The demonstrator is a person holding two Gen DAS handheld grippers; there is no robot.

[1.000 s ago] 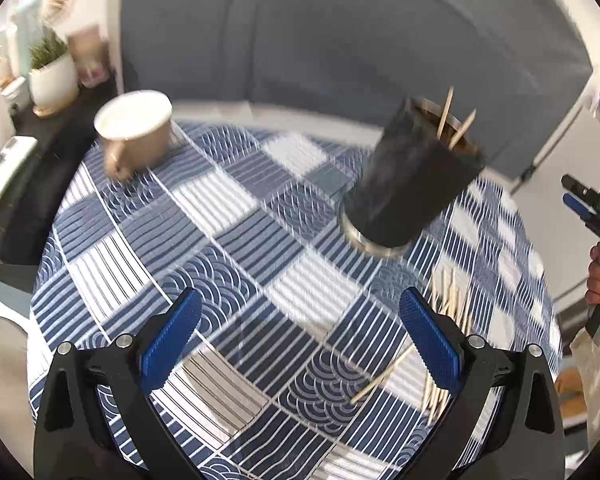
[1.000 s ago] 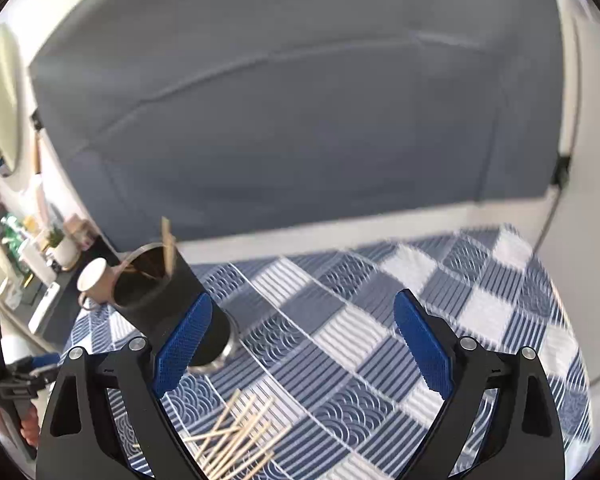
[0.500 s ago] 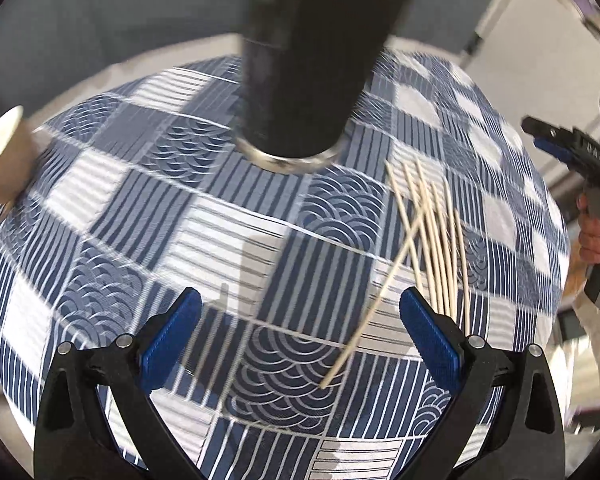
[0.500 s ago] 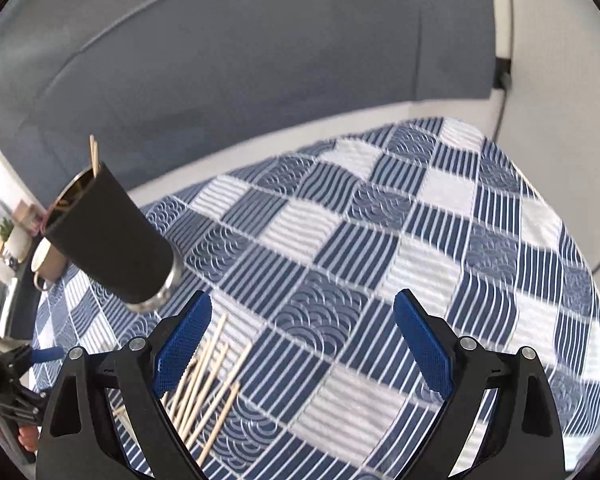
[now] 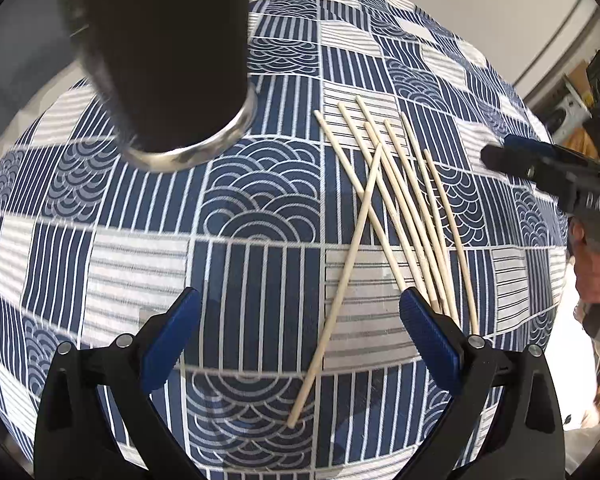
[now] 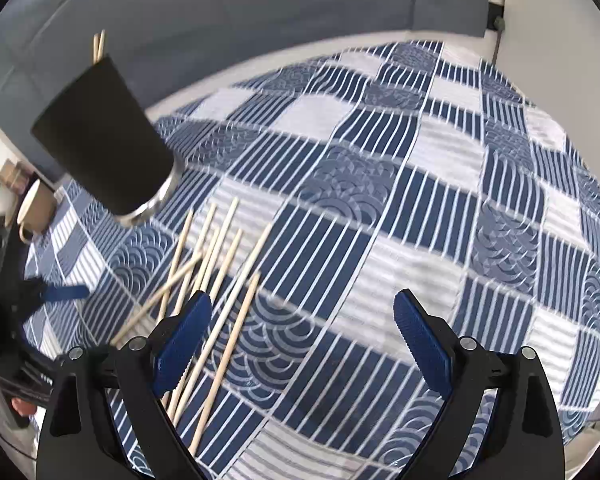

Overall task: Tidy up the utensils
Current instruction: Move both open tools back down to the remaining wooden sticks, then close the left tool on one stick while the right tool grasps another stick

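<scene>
Several wooden chopsticks (image 5: 404, 204) lie loose on the blue-and-white checked tablecloth (image 5: 252, 272); one lies crossed over the others. They also show in the right wrist view (image 6: 220, 280). A black holder cup (image 5: 160, 52) with a metal base stands left of them, and it holds two chopsticks (image 6: 98, 46). My left gripper (image 5: 300, 332) is open and empty above the near ends of the chopsticks. My right gripper (image 6: 302, 340) is open and empty, its left finger over the pile.
A beige mug (image 6: 36, 210) stands behind the holder at the table's left. The other gripper and hand show at the right edge of the left wrist view (image 5: 560, 176). A grey curtain (image 6: 260, 12) hangs behind the table.
Both grippers have moved down and closer to the loose chopsticks. The holder now looms at the top left of the left wrist view. Both stay open.
</scene>
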